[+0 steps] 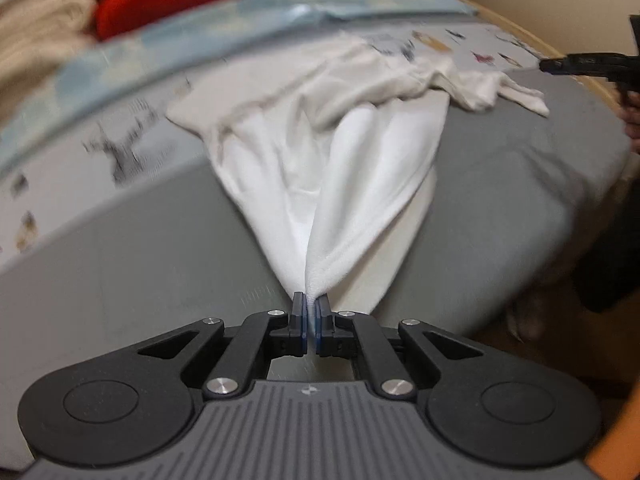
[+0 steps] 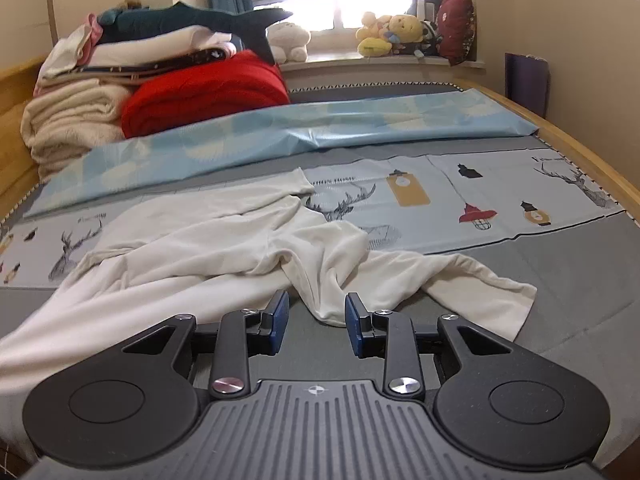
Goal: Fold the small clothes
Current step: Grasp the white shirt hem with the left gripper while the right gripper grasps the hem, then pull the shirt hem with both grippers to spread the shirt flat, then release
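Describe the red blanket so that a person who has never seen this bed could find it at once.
Start at the bed and look to its far left corner, before the window sill. There a pile of folded bedding leans on the wooden frame. The red blanket lies at the pile's right side, under the plush shark; it is the only bright red thing, beside cream towels.

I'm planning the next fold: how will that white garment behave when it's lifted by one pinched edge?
Probably floppy: where the left gripper pinches it, the white garment fans out in soft pleats. Likely light, since a small pinch draws up a wide stretch of cloth. It may drag and bunch: in the right wrist view, loose wrinkles lie near the right gripper, whose fingers are open.
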`<state>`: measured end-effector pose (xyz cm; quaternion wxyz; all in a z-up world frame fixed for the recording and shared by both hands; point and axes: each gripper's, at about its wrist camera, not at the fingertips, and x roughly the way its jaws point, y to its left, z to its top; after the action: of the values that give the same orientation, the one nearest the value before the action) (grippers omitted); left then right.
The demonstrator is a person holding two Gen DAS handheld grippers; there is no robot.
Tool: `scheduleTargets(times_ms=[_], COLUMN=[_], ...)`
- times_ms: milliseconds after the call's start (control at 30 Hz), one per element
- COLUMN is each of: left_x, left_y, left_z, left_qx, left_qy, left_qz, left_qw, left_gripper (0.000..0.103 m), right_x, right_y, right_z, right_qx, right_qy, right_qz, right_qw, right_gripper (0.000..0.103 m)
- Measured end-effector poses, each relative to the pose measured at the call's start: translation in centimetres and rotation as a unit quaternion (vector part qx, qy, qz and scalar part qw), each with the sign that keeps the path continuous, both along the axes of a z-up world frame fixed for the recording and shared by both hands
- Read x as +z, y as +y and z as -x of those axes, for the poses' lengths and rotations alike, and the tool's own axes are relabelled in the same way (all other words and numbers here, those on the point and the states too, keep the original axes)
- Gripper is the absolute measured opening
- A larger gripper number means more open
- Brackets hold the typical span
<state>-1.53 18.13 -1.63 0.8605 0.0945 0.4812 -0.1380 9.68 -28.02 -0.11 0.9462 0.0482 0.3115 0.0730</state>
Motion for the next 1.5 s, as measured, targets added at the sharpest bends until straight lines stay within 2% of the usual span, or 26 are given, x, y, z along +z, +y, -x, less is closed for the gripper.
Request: scheduleTargets(times_ms=[67,133,200,267,333,433,567,667,767,933,1200,1333,1367,1433,1467,1500], left_x=[0.2,0.9,0.2,-1.2,-2.3,-3.4,-4.5,-5.3,-6.1,-7.3,-9.4,-10.1,-10.2,-10.3,-10.4,-10.4], left_y=[0.8,2.0,4.1,5.8,6.1,5.7,4.6,4.4,4.5,3.7,3.0,2.1,1.9,1.7,1.6,1.6], left_z=[0.0,-1.1,-2.0,-3.4,-5.0,-7.3,-9.4,-9.9,-10.4,-11.3,-11.8,-11.4,-11.3,-11.2,-11.1,-11.1], left_qx=[-0.01,0.02,0.086,0.156,0.203,0.229,0.22,0.214,0.21,0.193,0.181,0.166,0.163,0.157,0.155,0.156], left_qy=[0.006,-0.016,-0.024,0.002,0.021,0.056,0.08,0.097,0.115,0.144,0.184,0.195,0.195,0.193,0.191,0.189], left_qz=[0.026,0.061,0.124,0.158,0.126,0.099,0.089,0.091,0.089,0.082,0.054,0.041,0.037,0.033,0.032,0.031], left_qw=[0.9996,0.9978,0.9883,0.975,0.9707,0.9667,0.9682,0.9678,0.9669,0.9672,0.9646,0.9658,0.9664,0.968,0.9686,0.9692], left_gripper=[0.011,0.041,0.043,0.043,0.042,0.042,0.042,0.042,0.042,0.042,0.042,0.041,0.039,0.02,0.016,0.01], right_x=[-0.2,-0.5,-0.8,-1.3,-2.1,-3.7,-5.7,-7.3,-8.8,-11.7,-11.9,-12.4,-12.4,-12.5,-12.6,-12.6], right_y=[0.7,1.5,2.4,3.2,3.7,4.5,5.0,5.8,7.1,9.4,10.9,11.1,11.0,10.7,10.6,10.6], right_z=[0.0,-0.2,-0.7,-1.6,-2.9,-5.6,-9.9,-12.7,-15.0,-17.8,-19.5,-19.7,-19.7,-19.6,-19.6,-19.4], right_qx=[0.001,0.006,0.016,0.031,0.046,0.058,0.044,0.045,0.082,0.126,0.149,0.138,0.134,0.125,0.124,0.126], right_qy=[0.007,0.011,0.02,0.037,0.069,0.11,0.131,0.131,0.132,0.145,0.107,0.1,0.098,0.104,0.11,0.111], right_qz=[0.001,0.003,0.001,-0.01,-0.031,-0.046,-0.069,-0.071,-0.047,0.041,0.096,0.132,0.13,0.114,0.106,0.098], right_qw=[1.0,1.0,1.0,0.999,0.996,0.991,0.988,0.988,0.987,0.98,0.978,0.977,0.977,0.98,0.981,0.981], right_gripper=[0.032,0.032,0.032,0.033,0.033,0.033,0.033,0.033,0.034,0.034,0.034,0.05,0.05,0.049,0.048,0.032])
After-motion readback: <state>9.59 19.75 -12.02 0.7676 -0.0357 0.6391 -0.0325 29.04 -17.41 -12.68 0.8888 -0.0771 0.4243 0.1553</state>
